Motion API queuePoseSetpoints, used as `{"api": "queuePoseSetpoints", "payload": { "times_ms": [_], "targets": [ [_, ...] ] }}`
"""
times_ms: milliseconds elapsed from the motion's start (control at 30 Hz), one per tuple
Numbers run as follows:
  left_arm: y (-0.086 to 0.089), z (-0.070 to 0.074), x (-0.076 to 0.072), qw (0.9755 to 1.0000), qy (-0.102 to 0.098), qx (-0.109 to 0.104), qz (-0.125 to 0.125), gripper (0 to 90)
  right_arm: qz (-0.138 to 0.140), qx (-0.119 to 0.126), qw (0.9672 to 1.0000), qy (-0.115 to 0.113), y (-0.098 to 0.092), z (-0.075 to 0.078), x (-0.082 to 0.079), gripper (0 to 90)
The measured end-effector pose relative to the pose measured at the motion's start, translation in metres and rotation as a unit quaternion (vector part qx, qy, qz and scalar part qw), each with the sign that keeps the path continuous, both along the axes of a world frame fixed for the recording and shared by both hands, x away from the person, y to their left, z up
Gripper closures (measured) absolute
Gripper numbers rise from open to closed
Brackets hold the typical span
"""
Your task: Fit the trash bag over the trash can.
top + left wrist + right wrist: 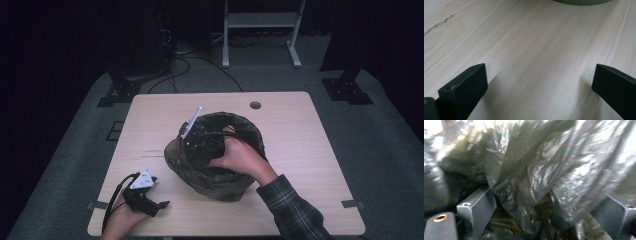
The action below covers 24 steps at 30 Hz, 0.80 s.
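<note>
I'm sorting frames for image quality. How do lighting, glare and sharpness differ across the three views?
High view: dim and underexposed, dark edges, the table the brightest area, bin murky. Left gripper view: bright and even, wood grain sharp, soft shadows beside the left hand-held gripper. Right gripper view: the black bag is smeared by blur, with blown-out glare on its folds and at the top corners.

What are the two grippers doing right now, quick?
Left gripper: open, empty, low over the table.
Right gripper: open, down inside the bin, black bag liner between its jaws.
</note>
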<state>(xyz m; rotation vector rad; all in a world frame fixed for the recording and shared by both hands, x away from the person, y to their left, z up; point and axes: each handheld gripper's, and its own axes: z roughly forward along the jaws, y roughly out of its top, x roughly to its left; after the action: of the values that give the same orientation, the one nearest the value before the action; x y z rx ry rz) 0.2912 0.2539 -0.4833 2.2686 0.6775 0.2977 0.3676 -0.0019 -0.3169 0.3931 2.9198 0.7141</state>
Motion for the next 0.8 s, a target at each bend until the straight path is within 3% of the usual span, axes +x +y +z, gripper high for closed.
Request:
{"api": "queuePoseSetpoints", "payload": {
  "times_ms": [233,400,667,800],
  "targets": [
    [0.0,0.0,0.0,1.0,0.0,0.001,0.0,0.0,-0.012,0.047,0.9988,-0.011,-0.027,0.023,0.001,9.1],
    [0.0,0.0,0.0,1.0,0.0,0.001,0.0,0.0,-0.019,0.084,0.9961,-0.019,-0.053,0.038,0.0,9.1],
    [0.0,0.0,0.0,1.0,-0.001,0.001,0.0,0.0,-0.042,0.141,0.9886,-0.034,-0.112,0.053,-0.013,9.1],
    [0.0,0.0,0.0,1.0,-0.001,0.001,0.0,0.0,-0.057,0.154,0.9857,-0.04,-0.137,0.055,-0.017,9.2]
  ]
}}
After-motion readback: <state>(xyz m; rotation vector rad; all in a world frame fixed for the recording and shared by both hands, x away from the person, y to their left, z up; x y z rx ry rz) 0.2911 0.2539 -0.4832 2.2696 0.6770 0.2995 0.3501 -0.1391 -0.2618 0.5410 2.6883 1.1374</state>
